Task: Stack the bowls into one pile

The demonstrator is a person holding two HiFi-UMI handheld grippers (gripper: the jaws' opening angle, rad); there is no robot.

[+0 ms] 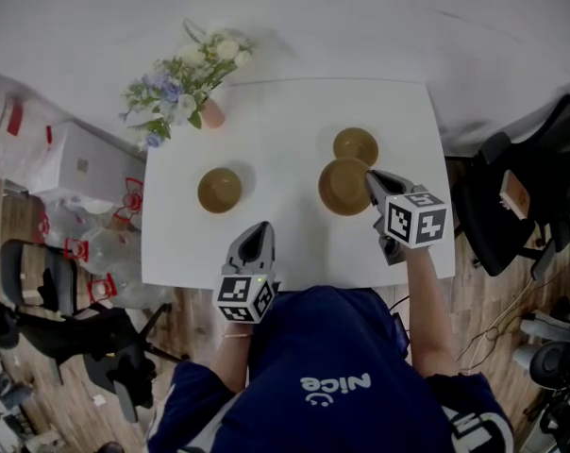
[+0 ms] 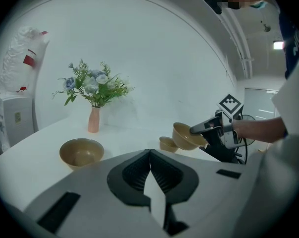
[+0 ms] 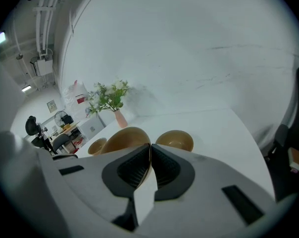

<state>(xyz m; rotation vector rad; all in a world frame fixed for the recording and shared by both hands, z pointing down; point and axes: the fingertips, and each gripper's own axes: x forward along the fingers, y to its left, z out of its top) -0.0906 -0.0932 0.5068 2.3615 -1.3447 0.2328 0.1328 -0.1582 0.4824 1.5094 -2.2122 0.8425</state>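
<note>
Three tan bowls are in view on the white table (image 1: 294, 243). One bowl (image 1: 219, 190) sits at the left, also seen in the left gripper view (image 2: 81, 152). A second bowl (image 1: 356, 145) rests at the back right (image 3: 175, 140). The third bowl (image 1: 342, 187) hangs tilted above the table beside it, its rim pinched by my right gripper (image 1: 370, 176) (image 3: 150, 145). It also shows in the left gripper view (image 2: 186, 135), lifted off the surface. My left gripper (image 1: 259, 226) is shut and empty near the front edge (image 2: 150, 151).
A pink vase of flowers (image 1: 209, 111) stands at the table's back left corner. Black chairs (image 1: 521, 196) stand right of the table, and boxes and bags (image 1: 77, 168) lie to the left. The person's body is at the front edge.
</note>
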